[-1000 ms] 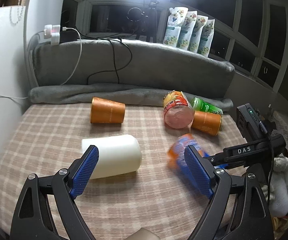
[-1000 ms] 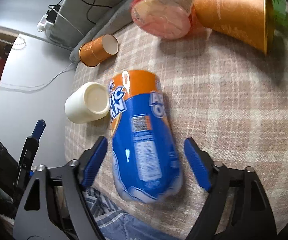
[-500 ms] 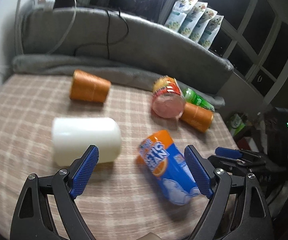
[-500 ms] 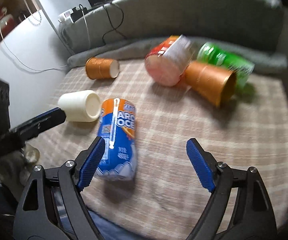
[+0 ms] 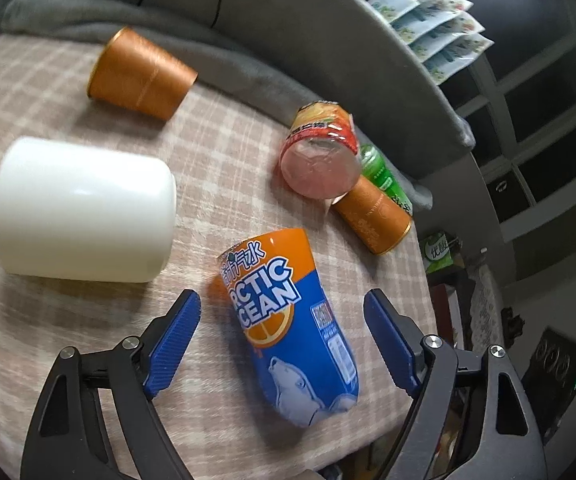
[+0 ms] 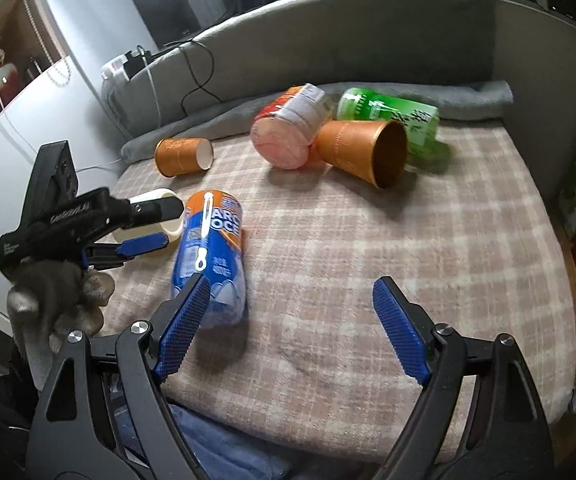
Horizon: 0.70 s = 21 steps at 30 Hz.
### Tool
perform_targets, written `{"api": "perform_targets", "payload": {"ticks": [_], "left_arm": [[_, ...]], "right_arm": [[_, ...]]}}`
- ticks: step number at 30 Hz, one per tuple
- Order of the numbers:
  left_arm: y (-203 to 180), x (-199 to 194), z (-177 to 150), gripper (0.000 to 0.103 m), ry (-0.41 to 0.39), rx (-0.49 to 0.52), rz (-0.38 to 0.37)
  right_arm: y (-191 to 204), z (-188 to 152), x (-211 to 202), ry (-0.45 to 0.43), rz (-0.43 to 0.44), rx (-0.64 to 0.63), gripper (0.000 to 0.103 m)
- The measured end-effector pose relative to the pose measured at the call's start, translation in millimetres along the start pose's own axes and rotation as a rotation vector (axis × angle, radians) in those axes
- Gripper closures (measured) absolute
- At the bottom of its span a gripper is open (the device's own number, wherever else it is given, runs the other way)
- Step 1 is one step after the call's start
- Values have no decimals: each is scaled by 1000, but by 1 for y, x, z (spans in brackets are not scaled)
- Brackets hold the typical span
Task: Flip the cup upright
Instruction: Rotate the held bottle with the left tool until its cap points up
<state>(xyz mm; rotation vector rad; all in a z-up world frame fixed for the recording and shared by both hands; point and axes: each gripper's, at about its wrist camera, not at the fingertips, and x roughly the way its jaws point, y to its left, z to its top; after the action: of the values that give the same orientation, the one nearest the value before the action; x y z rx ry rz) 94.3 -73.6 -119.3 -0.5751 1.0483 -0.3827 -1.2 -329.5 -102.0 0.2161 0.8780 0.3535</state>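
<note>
Lying on its side on the checked surface [image 5: 228, 152], the blue-and-orange cup [image 5: 291, 332] sits between the spread fingers of the left gripper [image 5: 282, 338], untouched. The right gripper [image 6: 293, 328] hangs open too, holding nothing, its left finger [image 6: 182, 326] overlapping the cup's [image 6: 212, 268] base in view. A white cup [image 5: 84, 210] lies beside it.

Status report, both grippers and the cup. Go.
Left gripper open, straddling the Arctic Ocean cup. Right gripper open, empty. Cup on its side, not gripped. White cup lies close beside it.
</note>
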Motion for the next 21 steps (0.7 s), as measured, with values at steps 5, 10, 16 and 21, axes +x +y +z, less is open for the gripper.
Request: {"api": "perform_targets", "payload": {"ticks": [5,10,16,21], "left_arm": [[3,13,4,24,23,-38,5],[7,24,8,26,42,-62,17],[7,32,12,32,54,-62,22],[6,42,12,38,72,-63,28]], "right_arm": [[-9,-4,0,0,-5,22,17],[-11,-5,0,-3,-8,23,17],[-15,-6,2,-4,-19,27,17],[-19,-7,2,-3,-29,38,17]]}}
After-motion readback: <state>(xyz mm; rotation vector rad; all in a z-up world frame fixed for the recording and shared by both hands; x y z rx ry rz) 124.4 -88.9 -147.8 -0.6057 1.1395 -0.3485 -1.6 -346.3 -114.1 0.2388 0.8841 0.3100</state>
